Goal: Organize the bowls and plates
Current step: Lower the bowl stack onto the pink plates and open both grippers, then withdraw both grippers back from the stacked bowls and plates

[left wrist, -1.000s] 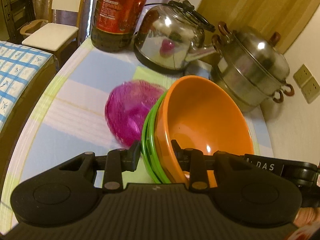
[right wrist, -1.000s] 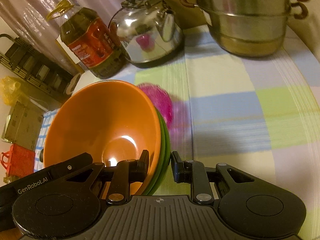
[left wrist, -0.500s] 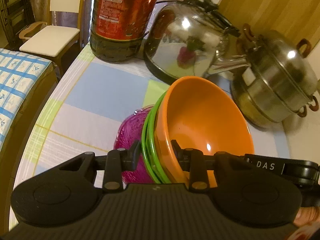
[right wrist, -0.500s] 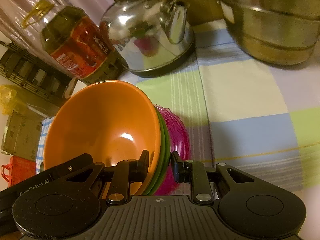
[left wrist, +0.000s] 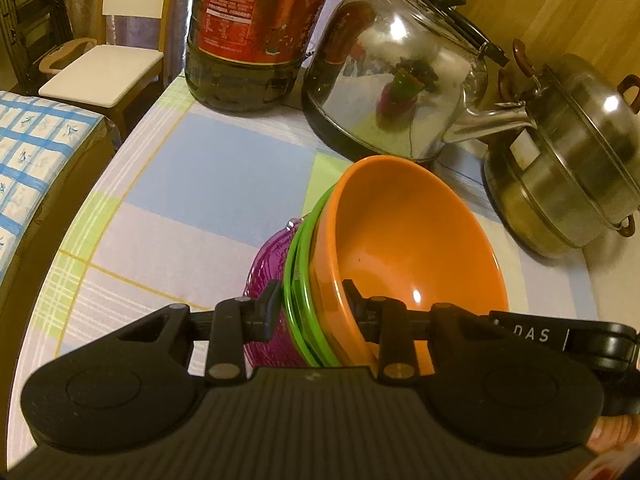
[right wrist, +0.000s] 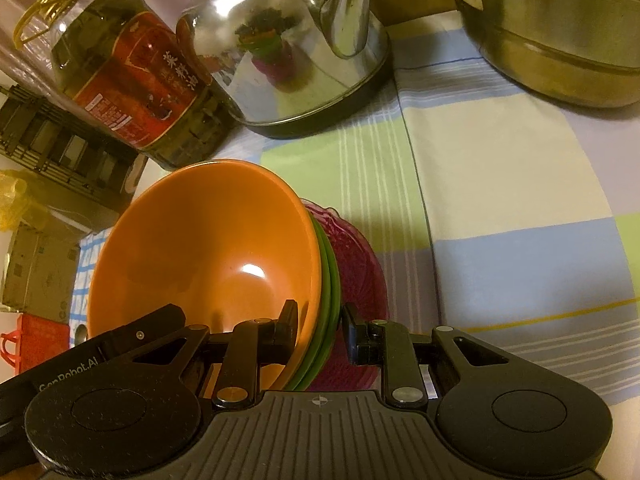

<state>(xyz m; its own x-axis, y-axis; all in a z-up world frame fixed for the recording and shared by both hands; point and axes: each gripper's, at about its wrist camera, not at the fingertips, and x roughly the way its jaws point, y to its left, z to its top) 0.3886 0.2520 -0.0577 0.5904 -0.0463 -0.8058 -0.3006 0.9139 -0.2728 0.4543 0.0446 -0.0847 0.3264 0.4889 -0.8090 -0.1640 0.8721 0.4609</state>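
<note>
The bench (left wrist: 208, 184) wore a checked cloth of pale blue, green and lilac, and along its far side stood a big bottle of dark oil with a red label (left wrist: 248, 32), a shiny steel kettle (left wrist: 400, 80) and a lidded steel steamer pot (left wrist: 568, 168). Off the bench's left edge a white-seated chair (left wrist: 100, 72) stood beyond a blue-checked bed cover (left wrist: 28, 160).

Near the front, a stack of dishes sat tilted between two pairs of tongs. The orange bowl (left wrist: 400, 248) lay innermost, nested in green plates (left wrist: 300, 280) whose rims showed as thin bright bands. Under them was a magenta ribbed glass bowl (left wrist: 266, 268) on the cloth — the stack appeared to rest in it, though I couldn't see the contact itself.

The left tongs (left wrist: 310, 300) were closed to a narrow gap on the near-left rim of the stack, one finger on the outer green edge, the other inside the orange bowl. The right tongs (right wrist: 320, 320) gripped the opposite rim in the same way — one finger inside the orange bowl (right wrist: 208, 256), the other against the green plates (right wrist: 330, 300), with the magenta bowl (right wrist: 360, 264) just beyond.
</note>
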